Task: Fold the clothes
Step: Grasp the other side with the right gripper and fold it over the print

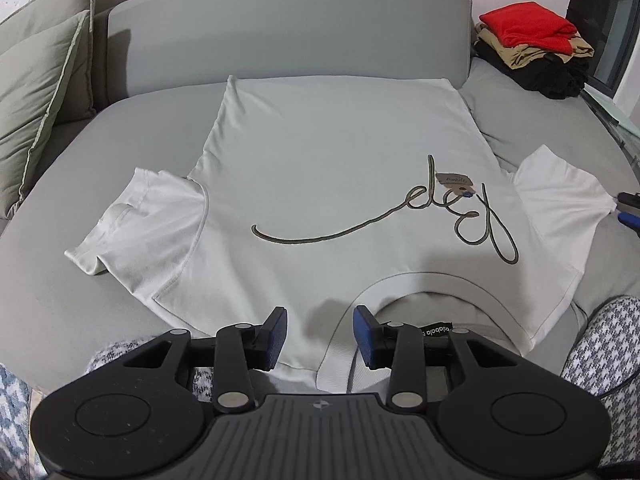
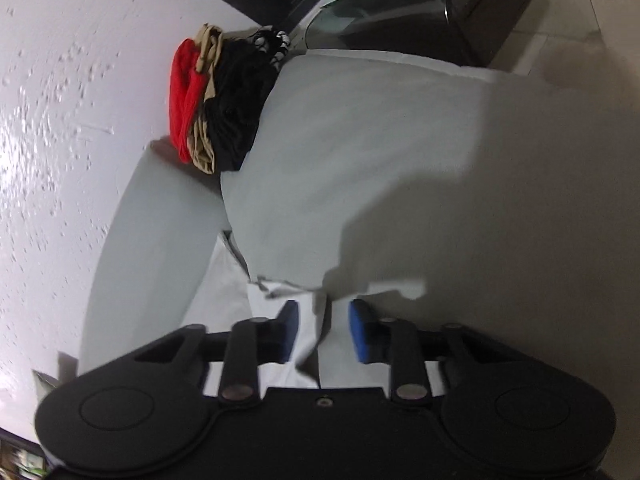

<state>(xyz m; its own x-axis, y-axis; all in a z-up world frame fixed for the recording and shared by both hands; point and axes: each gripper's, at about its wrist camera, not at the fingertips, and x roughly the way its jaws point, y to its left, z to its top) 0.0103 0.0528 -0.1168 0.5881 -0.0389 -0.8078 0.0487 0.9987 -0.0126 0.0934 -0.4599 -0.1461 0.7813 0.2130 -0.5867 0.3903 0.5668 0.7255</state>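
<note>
A white T-shirt [image 1: 320,168] with olive script lettering lies flat, front up, on a grey sofa seat [image 1: 80,300], collar toward me and hem at the backrest. My left gripper [image 1: 320,336] is open just above the collar's left side, near the shoulder. My right gripper [image 2: 323,330] is open, its blue pads either side of the white cloth of the right sleeve's [image 2: 308,344] edge. The right gripper's tip also shows in the left wrist view [image 1: 630,210] at the right sleeve [image 1: 560,200].
A stack of folded clothes, red on top [image 1: 528,28] over tan and black, sits at the sofa's far right corner; it also shows in the right wrist view [image 2: 216,100]. Grey cushions [image 1: 36,92] stand at the left. A glass table [image 2: 380,4] stands beyond the sofa.
</note>
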